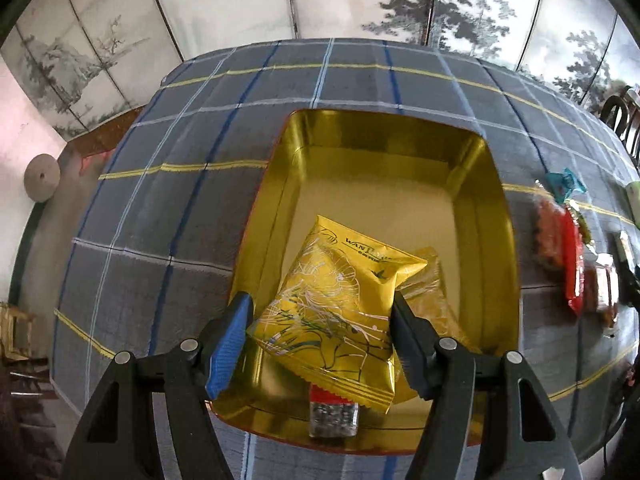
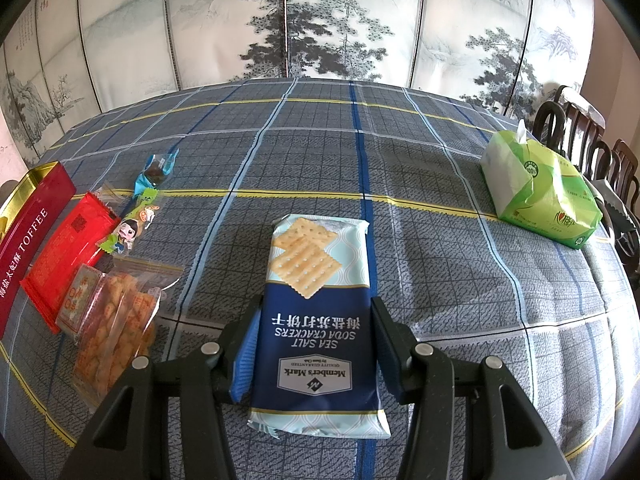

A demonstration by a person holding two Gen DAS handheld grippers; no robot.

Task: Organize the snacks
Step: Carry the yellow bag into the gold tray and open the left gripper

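Yellow snack packet [image 1: 340, 300] between left tool [image 1: 320, 344] fingers, over gold tin [image 1: 496, 208]

Left wrist view: the yellow pack [image 1: 340, 300] covers most of a clear-wrapped snack [image 1: 430, 300] behind it and the top of a small red-and-silver packet [image 1: 333, 416], so neither can be identified. Snacks along the right edge [image 1: 572, 256] are motion-blurred; labels unreadable, items run together. A dark object [image 1: 628, 276] beside them is cut by the frame. Right wrist view: the tin [image 2: 28, 240] is cut off at the left edge, interior barely visible. The cracker pack [image 2: 316, 320] hides the inner faces of both fingers, so contact there can't be confirmed. Chairs [image 2: 592, 148] are partly behind the tissue pack [image 2: 540, 188] and clipped at the right edge.
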